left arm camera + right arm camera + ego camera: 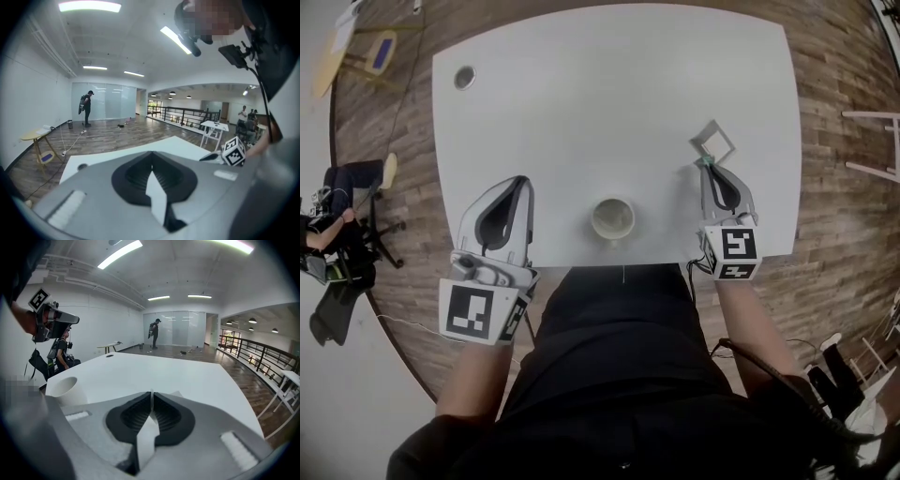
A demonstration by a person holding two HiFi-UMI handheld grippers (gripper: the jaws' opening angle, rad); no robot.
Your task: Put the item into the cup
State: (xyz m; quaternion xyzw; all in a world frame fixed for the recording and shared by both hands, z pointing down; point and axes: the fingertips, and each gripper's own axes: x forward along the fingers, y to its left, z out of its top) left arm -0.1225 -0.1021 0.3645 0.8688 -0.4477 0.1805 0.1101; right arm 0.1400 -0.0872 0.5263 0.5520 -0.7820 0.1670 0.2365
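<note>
**Clerk:** Far-left entries first?

**Keeper:** One seated person (337,230), on the wooden floor (834,84), well to the left of the left fingers (136,176) and clear of the worktop (581,94). One round hole (464,77) in the worktop's far-left corner, well ahead of those same fingers.

**Clerk:** Then the left tool?

**Keeper:** Left gripper (525,181), one. It has a grey shell, black pads and a marker cube at the rear. The fingers are pressed together, with nothing between them. The tips point away from the person, over the near-left part of the white worktop.

**Clerk:** Next to the right?

**Keeper:** Cup (612,218), one, pale and upright with its mouth upward. It stands on the worktop close to the near edge. It is right of the left fingers and left of the right fingers, roughly midway, and neither pair touches it. In the right gripper view it sits low and to the left of the fingers.

**Clerk:** And the right tool?

**Keeper:** Right gripper (706,165), one, same pattern. Its fingers are closed on the item (713,142), a thin, pale, square piece. They pinch it at one corner at the very tips, and the rest juts out ahead of them. The item lies to the right of the cup and farther from the person. It is well apart from the cup and not inside it.
</note>
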